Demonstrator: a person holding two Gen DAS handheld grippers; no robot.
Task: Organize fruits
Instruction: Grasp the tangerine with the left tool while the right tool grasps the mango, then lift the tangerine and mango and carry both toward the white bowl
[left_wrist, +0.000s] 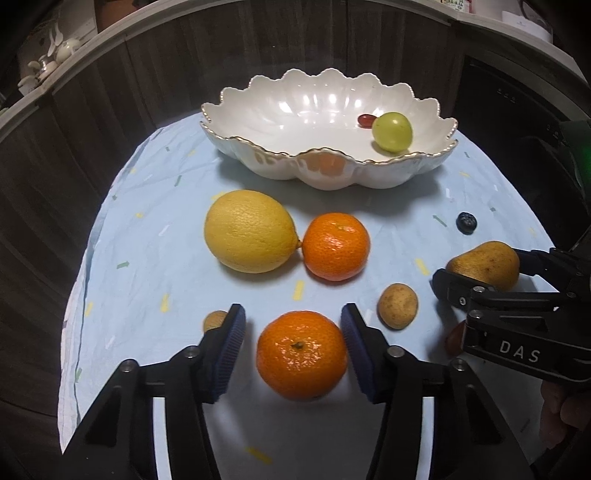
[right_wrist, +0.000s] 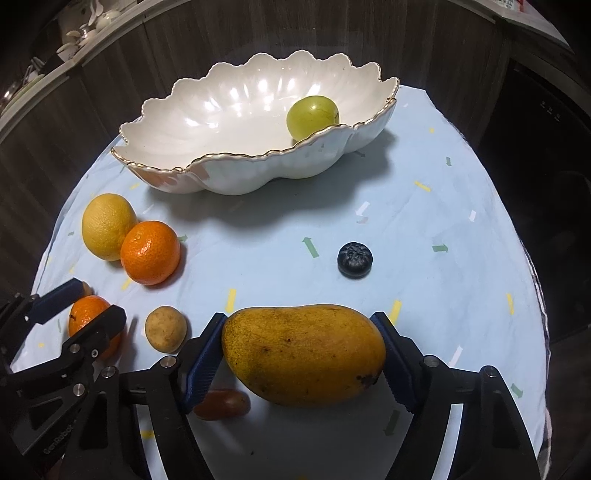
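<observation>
Left claw (left_wrist: 293, 352) straddling a round orange mandarin (left_wrist: 302, 355) on the pale-blue-clothed bench (left_wrist: 155, 236); right pad touching the peel, left pad a sliver clear, so not clamped. Right claw (right_wrist: 303, 356) clamped on a yellow-orange oval mango (right_wrist: 304, 354). At 12 o'clock, a white scalloped gold-rimmed ceramic bowl (left_wrist: 332, 173) holding a green round grape (left_wrist: 391, 132) and a small red fruit (left_wrist: 365, 120). Large yellow lemon (left_wrist: 250, 231) touching a second orange mandarin (left_wrist: 335, 246) at 11 o'clock. Dark blueberry (right_wrist: 354, 259) at 1 o'clock of the mango.
</observation>
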